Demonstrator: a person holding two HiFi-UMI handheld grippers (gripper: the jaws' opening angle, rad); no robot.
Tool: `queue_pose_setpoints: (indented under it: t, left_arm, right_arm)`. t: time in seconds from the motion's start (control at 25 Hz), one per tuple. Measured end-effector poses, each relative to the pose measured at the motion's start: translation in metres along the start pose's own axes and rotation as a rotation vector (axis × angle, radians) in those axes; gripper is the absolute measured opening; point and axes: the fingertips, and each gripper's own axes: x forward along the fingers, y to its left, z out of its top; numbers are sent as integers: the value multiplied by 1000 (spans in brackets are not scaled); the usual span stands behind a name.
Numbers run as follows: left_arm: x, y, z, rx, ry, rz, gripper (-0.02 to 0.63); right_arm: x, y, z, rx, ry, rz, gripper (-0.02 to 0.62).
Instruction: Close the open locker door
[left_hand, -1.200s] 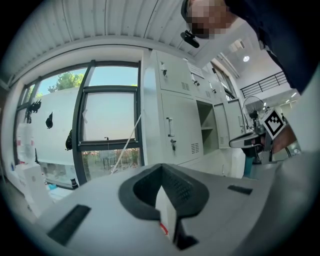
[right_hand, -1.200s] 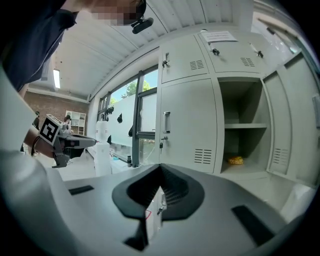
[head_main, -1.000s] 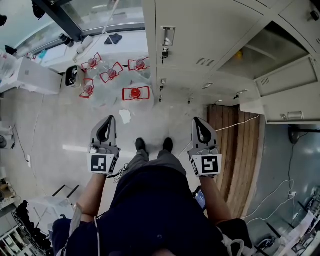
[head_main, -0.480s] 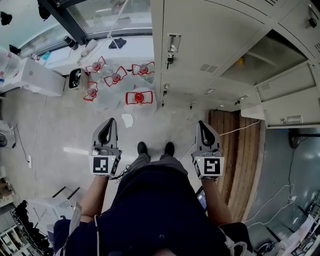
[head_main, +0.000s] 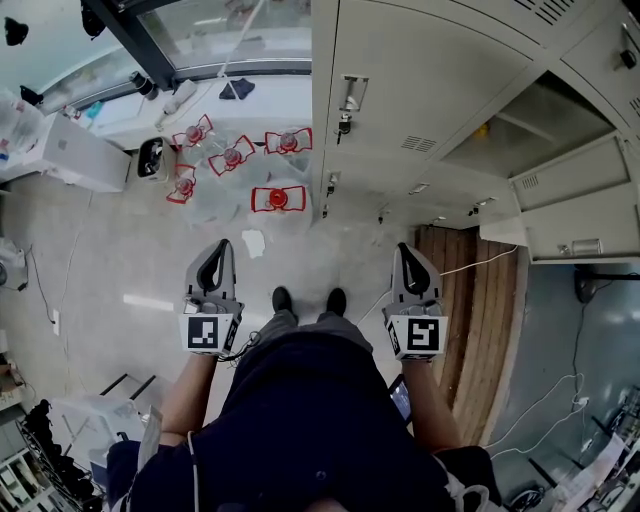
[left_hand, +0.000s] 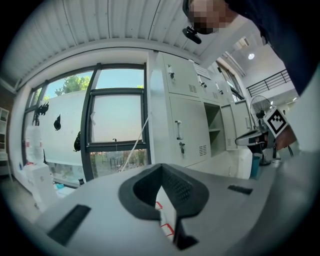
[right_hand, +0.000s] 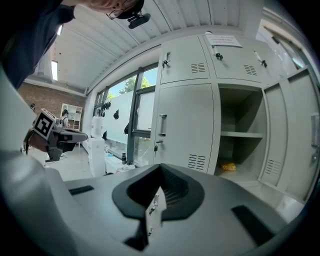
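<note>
The pale grey metal locker door (right_hand: 299, 140) stands swung open ahead and to the right of the right gripper (head_main: 405, 250), well apart from its jaws, which are closed on nothing. The left gripper (head_main: 215, 245) is likewise closed and empty, with the door farther to its right. The picture's rim cuts off the door's outer edge. A small yellow object (right_hand: 228, 166) on the locker's lower shelf is too small to identify.

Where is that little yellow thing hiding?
In the right gripper view, the yellow thing lies at the bottom of the open locker, under its shelf, right of the closed vented door.
</note>
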Motion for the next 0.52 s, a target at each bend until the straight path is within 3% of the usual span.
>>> queue_pose_setpoints:
  t: [0.36,0.52]
  left_arm:
    - [-1,3,-9,21,20,0,2]
    - [3,3,1,-5,-1,9,2]
  right_arm:
    - [6,2,0,-8,-1,12,-6]
    - [8,1,1,3,-3,7,-6]
